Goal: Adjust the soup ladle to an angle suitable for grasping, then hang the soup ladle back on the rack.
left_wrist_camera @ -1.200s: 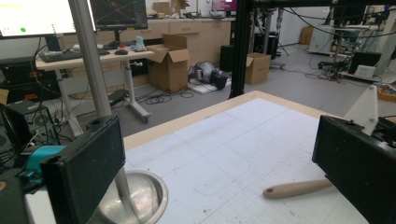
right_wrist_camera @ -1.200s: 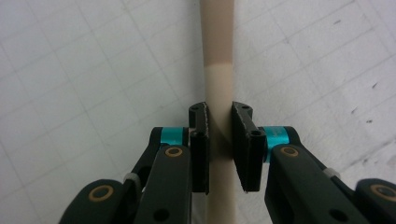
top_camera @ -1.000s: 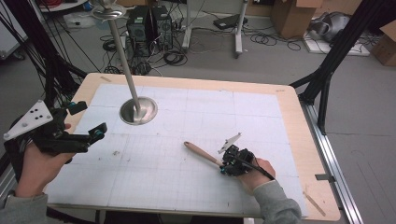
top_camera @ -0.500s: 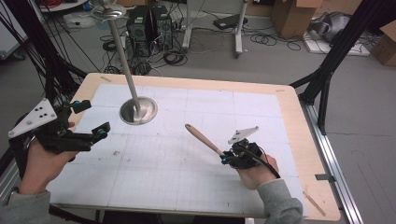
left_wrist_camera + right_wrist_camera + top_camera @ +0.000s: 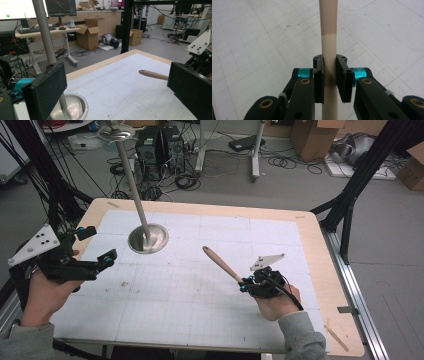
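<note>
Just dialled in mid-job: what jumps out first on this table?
The right gripper is shut on a tan wooden stick at the table's right, holding it angled up off the gridded mat. A tall metal pole on a round base stands at the far left, and the left gripper hangs open beside it.

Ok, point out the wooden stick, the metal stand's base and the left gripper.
wooden stick [image 5: 221, 263]: high view, middle of its shaft.
metal stand's base [image 5: 159, 238]: high view, right rim of the dish.
left gripper [image 5: 96, 246]: high view, between its open jaws.
</note>
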A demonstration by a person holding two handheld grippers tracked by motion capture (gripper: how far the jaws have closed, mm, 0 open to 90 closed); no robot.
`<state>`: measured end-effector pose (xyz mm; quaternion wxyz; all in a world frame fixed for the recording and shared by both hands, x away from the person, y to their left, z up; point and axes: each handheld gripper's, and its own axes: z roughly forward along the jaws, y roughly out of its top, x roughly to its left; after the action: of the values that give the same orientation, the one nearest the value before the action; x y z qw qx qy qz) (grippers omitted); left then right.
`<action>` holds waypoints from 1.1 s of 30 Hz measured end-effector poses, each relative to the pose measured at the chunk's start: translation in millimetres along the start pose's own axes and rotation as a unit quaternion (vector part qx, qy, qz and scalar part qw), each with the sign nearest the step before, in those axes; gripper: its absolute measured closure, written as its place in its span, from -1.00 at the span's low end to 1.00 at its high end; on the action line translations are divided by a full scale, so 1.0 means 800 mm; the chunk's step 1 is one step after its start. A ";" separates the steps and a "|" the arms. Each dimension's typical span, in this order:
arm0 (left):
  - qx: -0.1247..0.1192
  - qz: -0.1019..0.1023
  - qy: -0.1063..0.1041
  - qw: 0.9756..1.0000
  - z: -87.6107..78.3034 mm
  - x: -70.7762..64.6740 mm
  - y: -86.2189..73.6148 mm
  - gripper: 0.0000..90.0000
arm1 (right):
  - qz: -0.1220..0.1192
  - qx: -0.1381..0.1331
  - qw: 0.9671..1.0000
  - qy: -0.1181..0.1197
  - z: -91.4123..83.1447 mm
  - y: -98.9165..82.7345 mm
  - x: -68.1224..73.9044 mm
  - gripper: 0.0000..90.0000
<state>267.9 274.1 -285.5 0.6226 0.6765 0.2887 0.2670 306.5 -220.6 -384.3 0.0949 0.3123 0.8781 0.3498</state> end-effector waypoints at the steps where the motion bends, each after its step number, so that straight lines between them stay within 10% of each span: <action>1: -0.001 -0.001 -0.001 1.000 0.000 -0.001 0.000 -0.94 | 0.001 -0.001 1.000 0.001 -0.001 0.000 0.000 0.74; 33: -0.003 -0.004 0.005 1.000 -0.007 -0.002 0.001 -0.94 | -0.005 -0.160 0.987 0.021 -0.033 0.054 0.000 0.74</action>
<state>263.0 276.9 -284.2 0.6240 0.6724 0.2939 0.2685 317.4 -211.2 -336.1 0.1266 0.2814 0.8140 0.4922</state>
